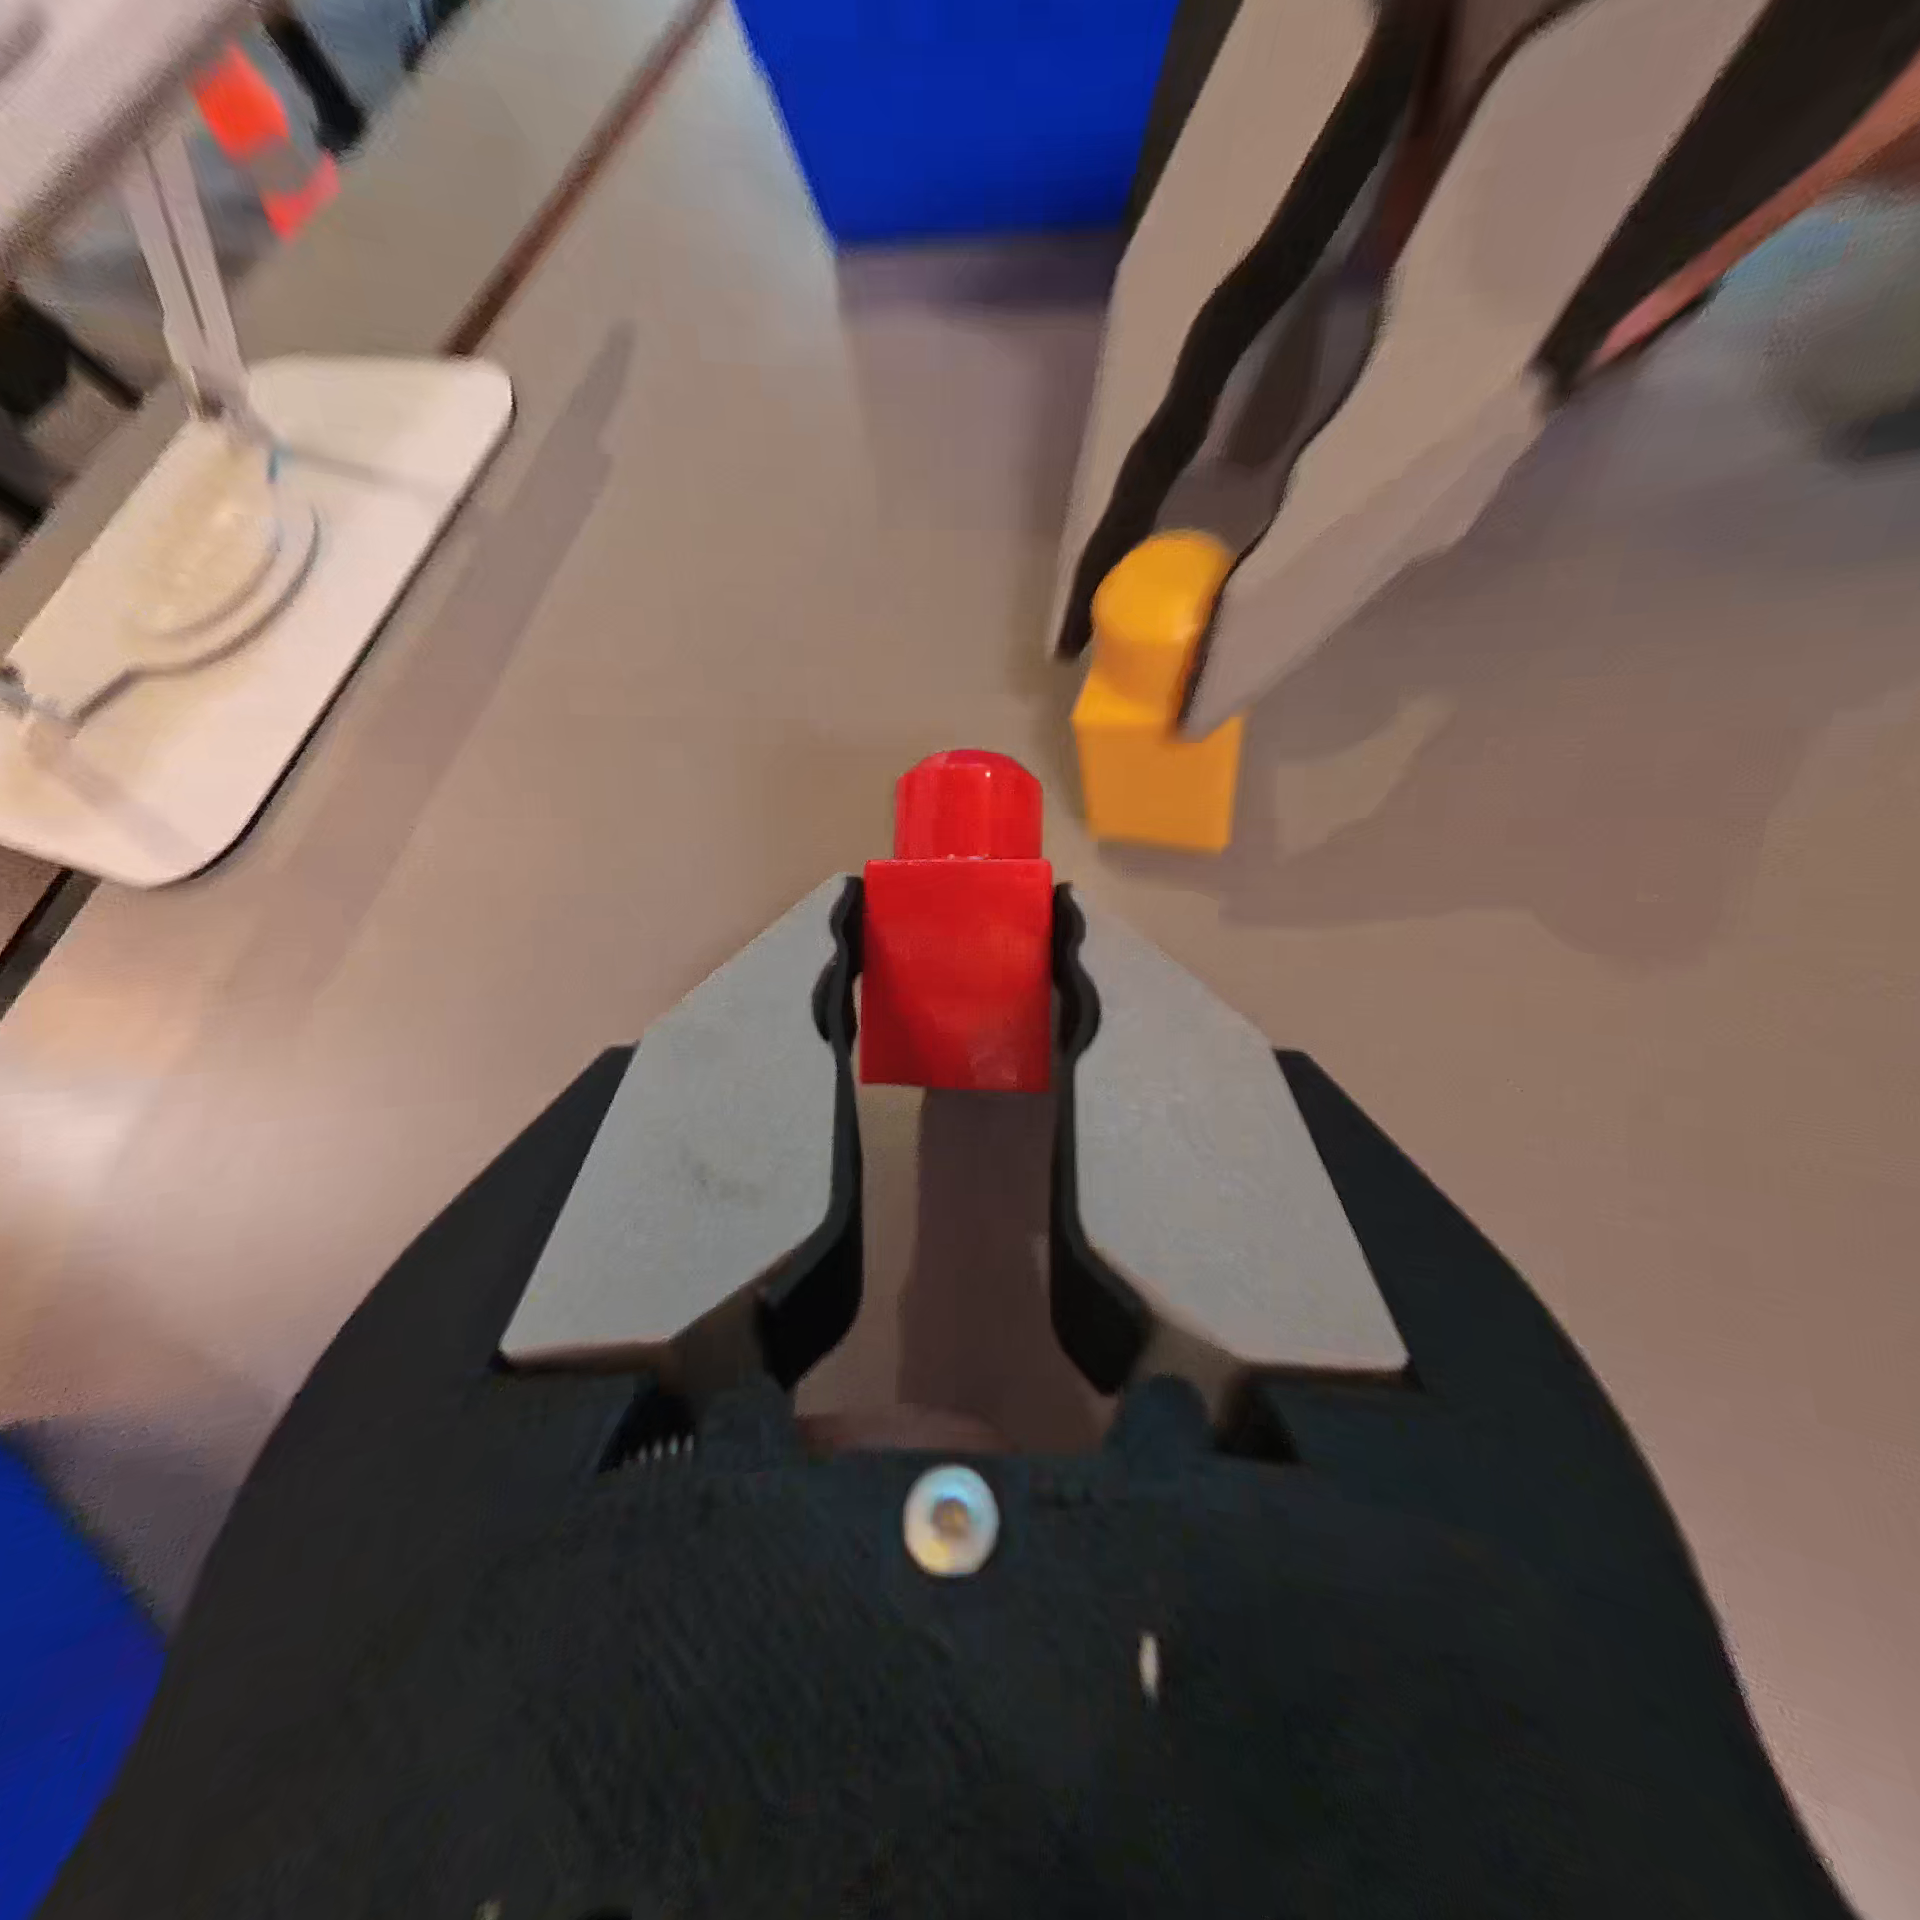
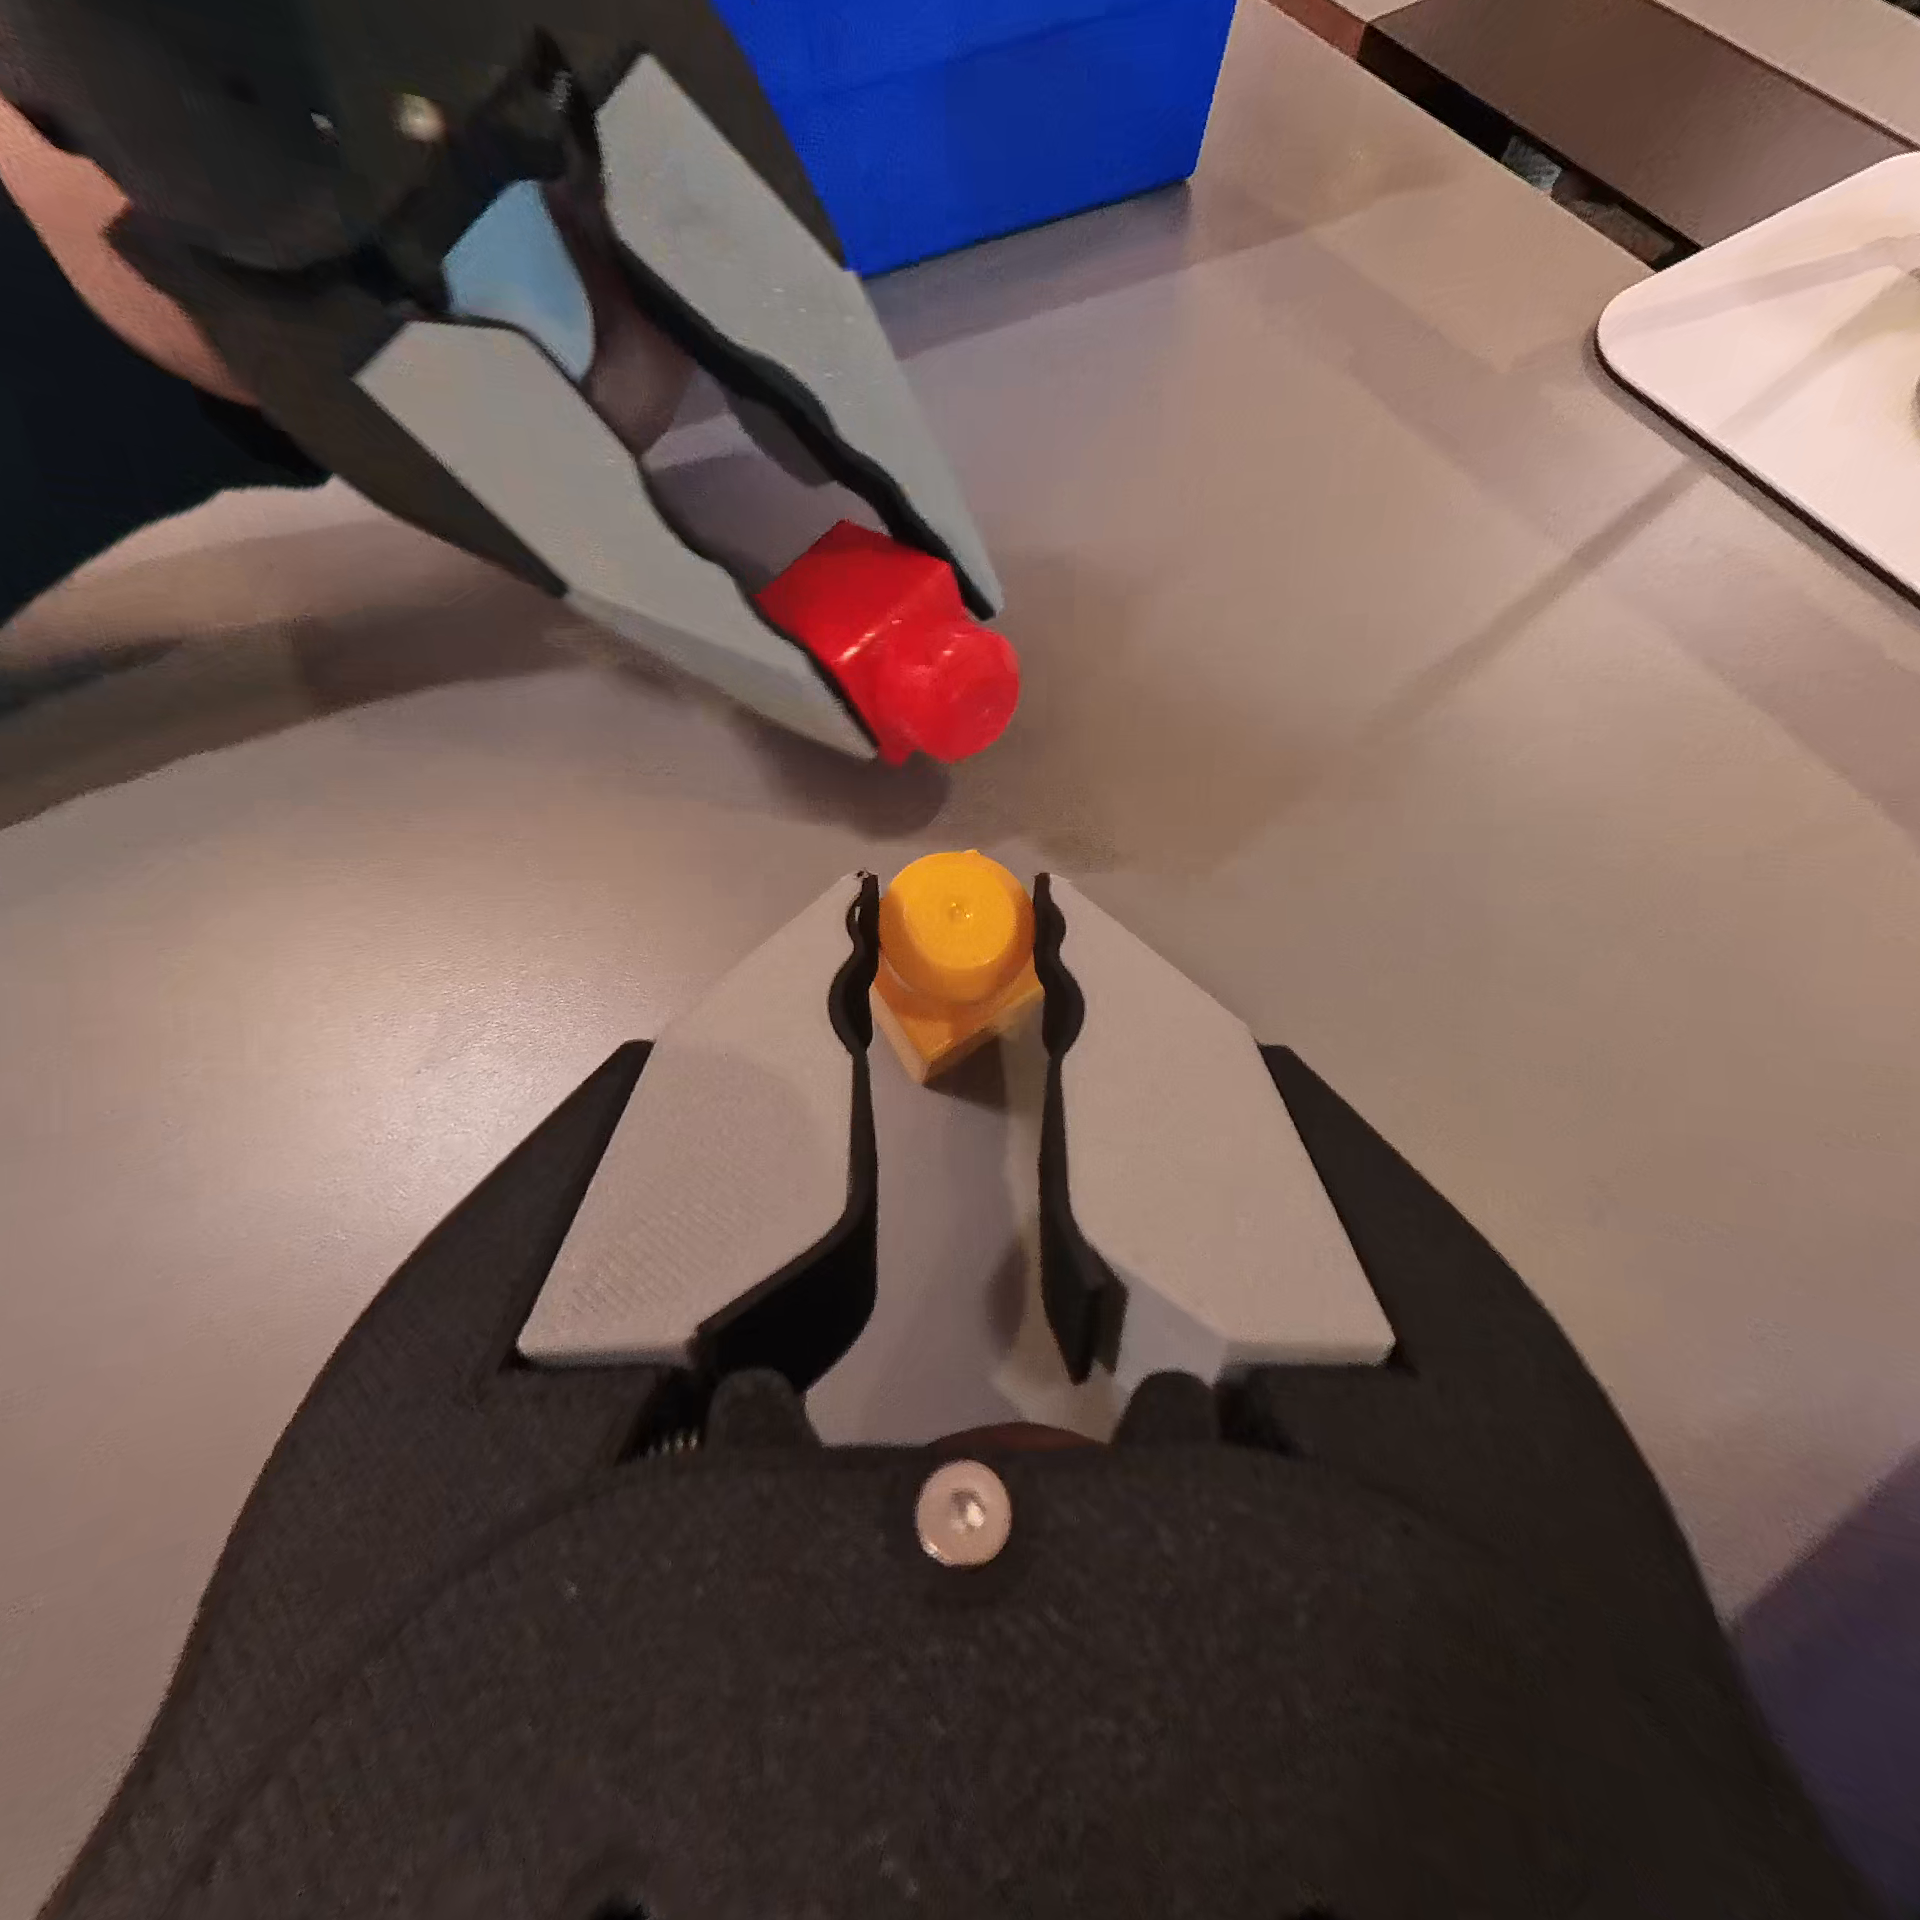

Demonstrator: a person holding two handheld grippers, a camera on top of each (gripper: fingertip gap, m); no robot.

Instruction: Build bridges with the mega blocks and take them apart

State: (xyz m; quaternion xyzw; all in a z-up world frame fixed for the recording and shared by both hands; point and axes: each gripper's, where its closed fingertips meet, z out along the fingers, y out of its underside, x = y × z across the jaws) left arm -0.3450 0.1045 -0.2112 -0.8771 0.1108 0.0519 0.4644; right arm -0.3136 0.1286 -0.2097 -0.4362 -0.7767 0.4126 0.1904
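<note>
My left gripper (image 1: 956, 914) is shut on the body of a red single-stud block (image 1: 961, 987), with the stud pointing forward, held just above the grey table. It also shows in the right wrist view (image 2: 925, 675) at upper left, with the red block (image 2: 894, 655) tilted toward the table. My right gripper (image 2: 951, 909) is shut on the stud of an orange single-stud block (image 2: 956, 966). In the left wrist view the right gripper (image 1: 1132, 675) comes down from the upper right. The orange block (image 1: 1153, 769) stands upright at the table surface, a short way right of the red one.
A blue bin (image 1: 956, 114) stands behind the blocks and also shows in the right wrist view (image 2: 997, 114). A white monitor-stand base (image 1: 260, 582) lies left of my left gripper; in the right wrist view it (image 2: 1787, 343) is at far right. The table edge (image 1: 571, 187) runs behind it. The gap from one gripper's tips to the other's is roughly 5 centimeters. Both grippers' tips are roughly 30 centimeters from the white monitor-stand base (image 1: 260, 582).
</note>
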